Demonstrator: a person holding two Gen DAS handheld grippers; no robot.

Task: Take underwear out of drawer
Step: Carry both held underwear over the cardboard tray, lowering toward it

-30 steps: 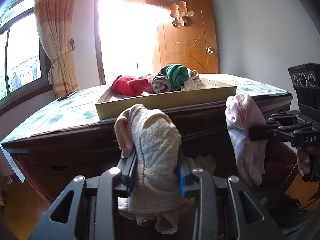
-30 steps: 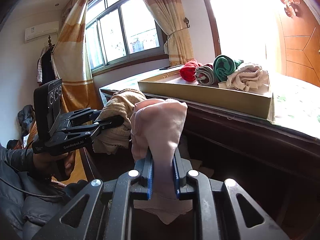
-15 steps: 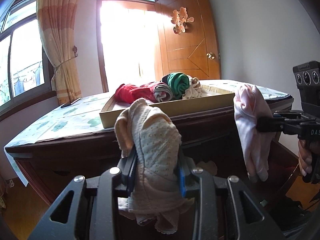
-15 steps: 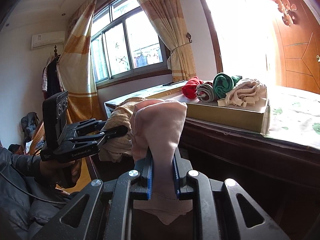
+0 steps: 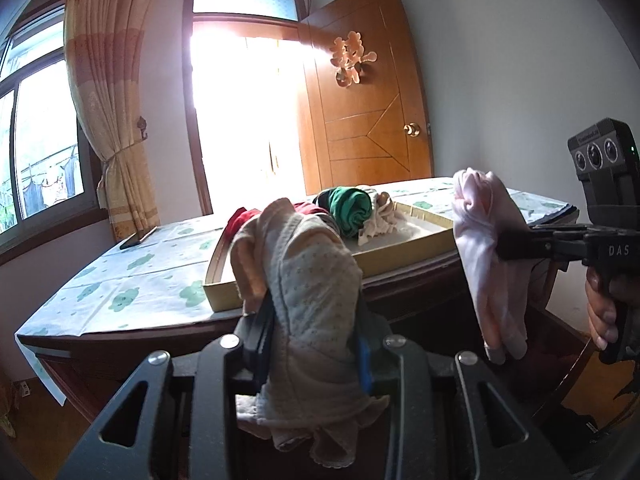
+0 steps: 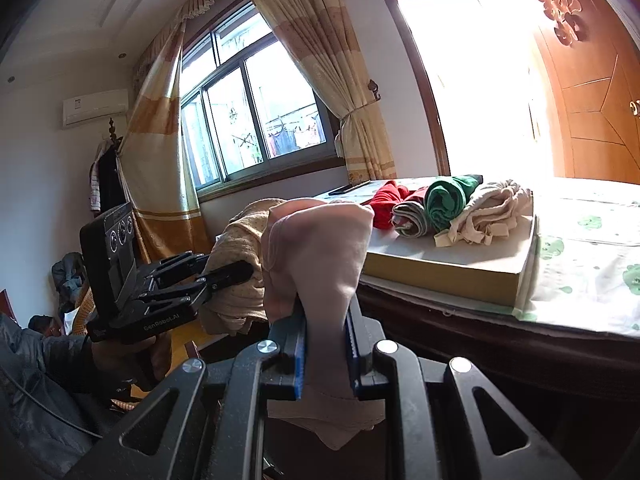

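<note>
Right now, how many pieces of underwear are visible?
6. A beige piece in the left gripper, a pink piece in the right gripper, and red, grey, green and cream in the box. More may be hidden.

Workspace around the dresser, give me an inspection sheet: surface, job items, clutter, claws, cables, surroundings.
Surface: dresser top under a cloud-print cover; a shallow box sits on it.
Job's things: red, grey, green and cream rolled underwear in the box; dotted beige pair and pink pair held in the air.
Clutter: dark flat object on the cover, too small to identify.
Claws: left claw shut on the dotted beige pair; right claw shut on the pink pair.
Cables: thin cable across a sleeve.
Surroundings: window, curtains, wooden door.
</note>
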